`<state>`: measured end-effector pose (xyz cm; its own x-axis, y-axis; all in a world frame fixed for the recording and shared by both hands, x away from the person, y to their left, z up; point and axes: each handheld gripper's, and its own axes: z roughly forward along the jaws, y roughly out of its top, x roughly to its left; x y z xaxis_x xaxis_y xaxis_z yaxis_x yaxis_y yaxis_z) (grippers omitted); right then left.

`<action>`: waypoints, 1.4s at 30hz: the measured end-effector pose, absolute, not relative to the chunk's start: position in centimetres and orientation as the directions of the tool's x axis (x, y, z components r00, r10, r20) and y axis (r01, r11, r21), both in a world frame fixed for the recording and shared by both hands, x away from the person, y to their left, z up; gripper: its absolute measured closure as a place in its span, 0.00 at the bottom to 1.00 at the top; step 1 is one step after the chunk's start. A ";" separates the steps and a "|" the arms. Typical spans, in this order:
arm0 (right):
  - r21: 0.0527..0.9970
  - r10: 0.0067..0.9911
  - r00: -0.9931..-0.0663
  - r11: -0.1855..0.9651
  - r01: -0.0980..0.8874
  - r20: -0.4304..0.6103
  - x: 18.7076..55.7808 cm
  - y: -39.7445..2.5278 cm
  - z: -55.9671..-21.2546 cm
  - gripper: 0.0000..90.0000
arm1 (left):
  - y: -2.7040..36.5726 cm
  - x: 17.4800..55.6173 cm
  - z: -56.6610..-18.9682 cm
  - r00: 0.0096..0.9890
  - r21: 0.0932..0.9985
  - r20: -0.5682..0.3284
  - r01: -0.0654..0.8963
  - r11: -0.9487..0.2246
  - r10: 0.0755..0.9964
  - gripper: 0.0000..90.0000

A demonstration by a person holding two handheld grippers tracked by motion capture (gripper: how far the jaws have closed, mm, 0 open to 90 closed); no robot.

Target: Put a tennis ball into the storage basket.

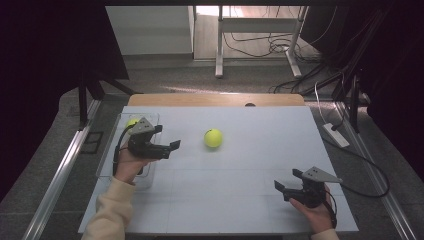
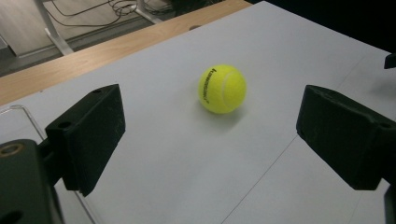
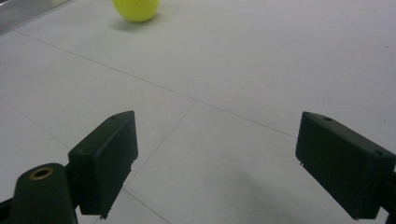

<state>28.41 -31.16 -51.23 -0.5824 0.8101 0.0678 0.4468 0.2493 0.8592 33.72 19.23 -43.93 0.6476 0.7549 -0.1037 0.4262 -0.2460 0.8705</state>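
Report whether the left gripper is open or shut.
Open. The left gripper has its jaws spread wide, with bare table and the tennis ball showing between them, nothing held.

The tennis ball (image 1: 213,138) is bright yellow-green with a white seam and small black lettering. The worktop (image 1: 250,165) is pale grey, ruled with thin lines. Both grippers' fingers (image 2: 88,135) are matte black.

Grey carpet floor (image 1: 165,80) beyond the desk's far edge, tangled cables (image 1: 270,45), white metal table legs (image 1: 219,42), dark curtains (image 1: 45,60) at both sides.
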 end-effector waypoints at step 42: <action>0.867 0.800 -0.594 0.236 0.440 0.084 28.5 -31.6 -51.1 0.15 | 12.9 38.7 -44.4 0.664 0.795 -0.085 0.495 -0.351 0.743 0.09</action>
